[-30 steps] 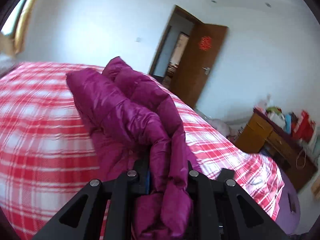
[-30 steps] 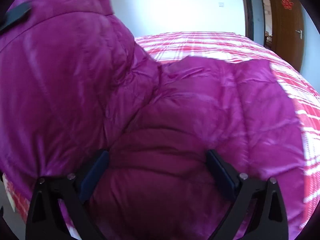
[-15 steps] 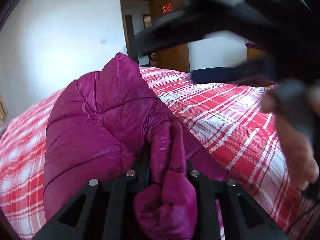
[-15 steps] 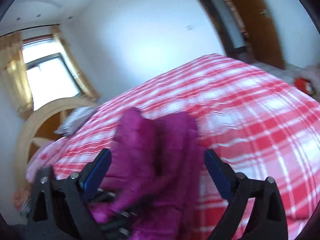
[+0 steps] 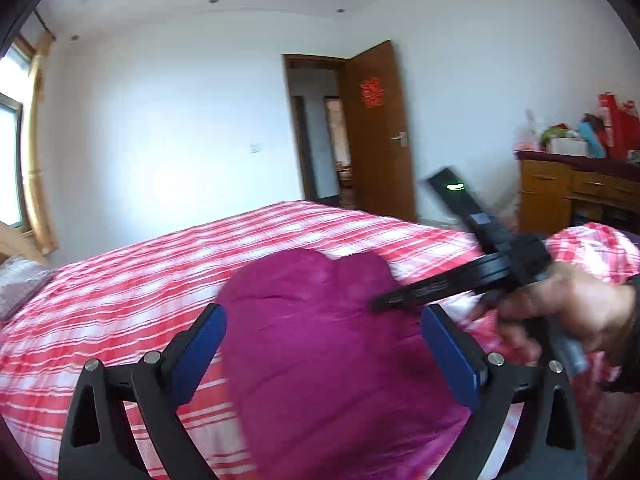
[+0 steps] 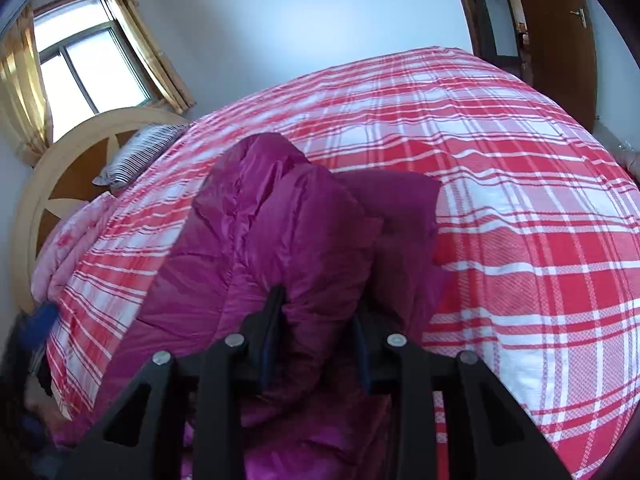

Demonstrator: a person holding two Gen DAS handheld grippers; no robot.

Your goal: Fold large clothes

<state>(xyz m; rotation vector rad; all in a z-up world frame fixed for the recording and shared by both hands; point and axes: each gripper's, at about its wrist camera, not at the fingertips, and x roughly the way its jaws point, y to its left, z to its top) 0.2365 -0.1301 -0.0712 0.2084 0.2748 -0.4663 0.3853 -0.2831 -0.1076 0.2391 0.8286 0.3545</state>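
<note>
A magenta puffer jacket (image 5: 320, 352) lies bunched on the red-and-white plaid bed (image 5: 120, 300). My left gripper (image 5: 322, 316) hovers over its near end with the jaws opening wide; the jacket sits between the blue pads (image 5: 200, 344) and they do not touch it. In the right wrist view the jacket (image 6: 280, 232) rises as a thick folded heap. My right gripper (image 6: 316, 312) is closing, and its fingers pinch a puffy fold at the near edge. The left wrist view also shows this right gripper (image 5: 436, 288), held by a hand (image 5: 568, 308) at the jacket's right side.
An open brown door (image 5: 376, 132) stands beyond the bed's far corner. A wooden dresser (image 5: 580, 188) with clutter on top is at the right. A round wooden headboard (image 6: 52, 184), a striped pillow (image 6: 140, 152) and a curtained window (image 6: 80, 68) are at the bed's head.
My left gripper has let go of the jacket fold and opened wide. My right gripper has gone from wide open to pinching a fold. The jacket has dropped onto the bed.
</note>
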